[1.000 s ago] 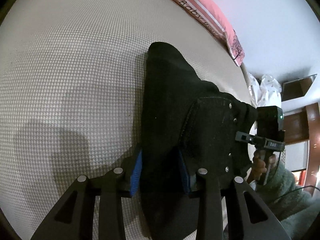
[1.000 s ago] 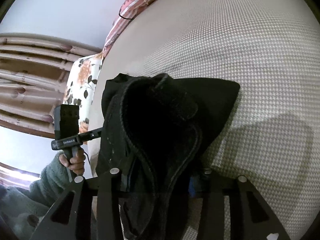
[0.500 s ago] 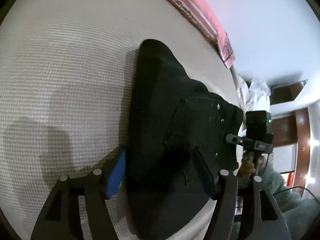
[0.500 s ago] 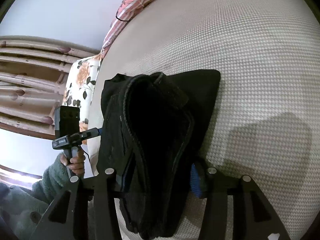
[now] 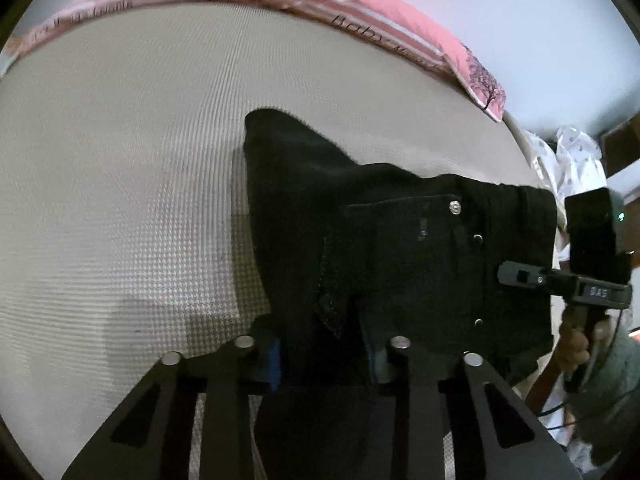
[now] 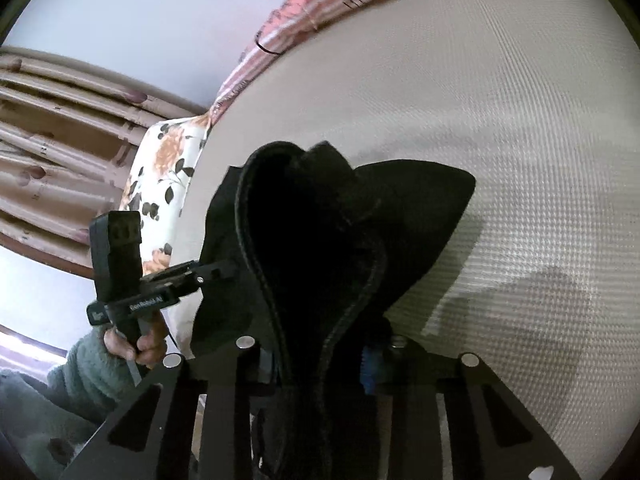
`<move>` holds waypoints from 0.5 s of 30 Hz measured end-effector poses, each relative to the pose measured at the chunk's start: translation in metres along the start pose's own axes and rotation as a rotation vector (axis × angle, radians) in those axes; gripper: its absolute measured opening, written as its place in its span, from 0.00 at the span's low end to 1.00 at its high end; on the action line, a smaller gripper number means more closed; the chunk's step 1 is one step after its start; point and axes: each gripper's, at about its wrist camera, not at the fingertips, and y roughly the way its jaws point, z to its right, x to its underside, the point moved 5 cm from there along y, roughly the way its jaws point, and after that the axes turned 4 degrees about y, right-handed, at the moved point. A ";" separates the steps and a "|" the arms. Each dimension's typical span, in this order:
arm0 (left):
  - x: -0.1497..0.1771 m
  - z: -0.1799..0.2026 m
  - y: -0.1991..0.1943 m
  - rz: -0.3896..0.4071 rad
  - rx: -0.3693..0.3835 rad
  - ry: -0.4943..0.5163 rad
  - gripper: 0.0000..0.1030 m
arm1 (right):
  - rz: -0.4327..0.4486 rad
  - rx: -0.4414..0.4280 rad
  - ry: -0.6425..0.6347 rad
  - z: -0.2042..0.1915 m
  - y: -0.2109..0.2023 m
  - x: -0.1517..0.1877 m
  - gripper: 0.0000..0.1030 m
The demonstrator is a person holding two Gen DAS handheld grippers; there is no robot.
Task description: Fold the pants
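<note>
Fingers of your left gripper (image 5: 324, 360) have just been closing and are pinching the near edge of one pair of black pants (image 5: 400, 248). Your right gripper (image 6: 320, 360) has also been closing and is clamping that same garment, bunched over one textured bedspread (image 5: 120, 184); one pink pillow (image 5: 400, 12) is lying far behind.

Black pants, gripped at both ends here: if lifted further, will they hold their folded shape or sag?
The black pants will likely sag between the left gripper and right gripper; the cloth already bows and bunches. The stitched pocket and rivets suggest denim, so fairly heavy. Slipping seems unlikely: both jaws have just been closing on thick folds.
</note>
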 end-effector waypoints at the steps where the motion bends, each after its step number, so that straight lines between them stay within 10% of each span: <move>1: -0.001 0.003 -0.003 0.009 -0.010 0.008 0.26 | 0.007 0.003 -0.003 -0.008 0.000 -0.002 0.25; 15: -0.094 -0.037 -0.026 0.143 -0.115 0.034 0.24 | 0.053 0.038 -0.068 -0.049 0.045 -0.113 0.25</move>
